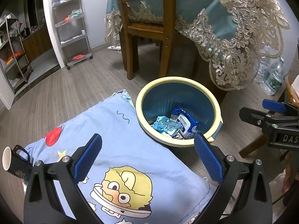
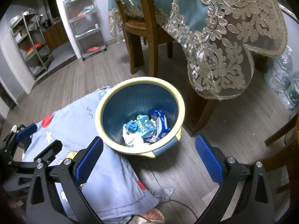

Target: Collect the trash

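A: How far along does the collecting look?

B: Well along, by the look of it. The blue bin (image 2: 140, 112) with the cream rim stands on the wood floor just beside the cartoon-print pillow (image 1: 119, 149), and the trash is already at its bottom: a blue wet-wipes pack (image 1: 185, 125), a crumpled teal wrapper (image 1: 165, 125) and some white paper (image 2: 133, 140).

A: And the grippers?

B: The left gripper (image 1: 147, 155) hangs over the pillow with its jaws spread wide and nothing between them. The right gripper (image 2: 148, 156) is the same, released and empty, over the bin's near rim. No loose litter shows on the floor or pillow, so little seems left, though a black mug (image 1: 15, 165) lies tipped at the pillow's far edge.

A: Any writing to read?

B: "DAS" in white on the right gripper's body, cut off by the frame. The wipes pack carries a printed label, too small to read.
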`<move>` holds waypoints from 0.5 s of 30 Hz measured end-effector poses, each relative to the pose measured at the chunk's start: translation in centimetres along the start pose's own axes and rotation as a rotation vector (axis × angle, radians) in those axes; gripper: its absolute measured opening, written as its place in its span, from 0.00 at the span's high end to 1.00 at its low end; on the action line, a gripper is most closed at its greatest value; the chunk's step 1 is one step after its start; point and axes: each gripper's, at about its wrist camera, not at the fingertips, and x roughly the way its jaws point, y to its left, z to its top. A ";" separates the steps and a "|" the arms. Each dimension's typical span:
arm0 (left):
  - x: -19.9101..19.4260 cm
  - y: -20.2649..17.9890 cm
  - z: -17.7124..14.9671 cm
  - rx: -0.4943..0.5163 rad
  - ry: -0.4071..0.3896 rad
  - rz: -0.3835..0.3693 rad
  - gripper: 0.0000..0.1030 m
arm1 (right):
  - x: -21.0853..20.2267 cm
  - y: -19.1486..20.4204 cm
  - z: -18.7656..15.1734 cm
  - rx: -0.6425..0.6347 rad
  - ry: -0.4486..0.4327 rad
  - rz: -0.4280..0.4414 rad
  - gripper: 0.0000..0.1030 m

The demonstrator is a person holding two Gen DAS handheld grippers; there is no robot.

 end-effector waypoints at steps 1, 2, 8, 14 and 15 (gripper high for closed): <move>0.0 0.0 0.0 0.000 0.001 -0.001 0.06 | 0.0 0.0 0.0 0.000 0.002 0.000 0.05; 0.0 -0.1 0.0 0.001 0.000 -0.001 0.06 | -0.1 0.0 0.0 0.000 -0.002 -0.001 0.05; 0.1 -0.1 0.0 -0.001 0.004 -0.004 0.06 | 0.0 0.0 0.0 0.003 0.001 -0.002 0.05; 0.1 -0.1 -0.1 0.004 0.003 -0.004 0.06 | 0.0 0.0 -0.1 0.006 -0.002 -0.002 0.05; 0.1 -0.1 -0.1 0.004 0.002 -0.003 0.06 | 0.0 0.0 0.0 0.003 0.001 -0.003 0.05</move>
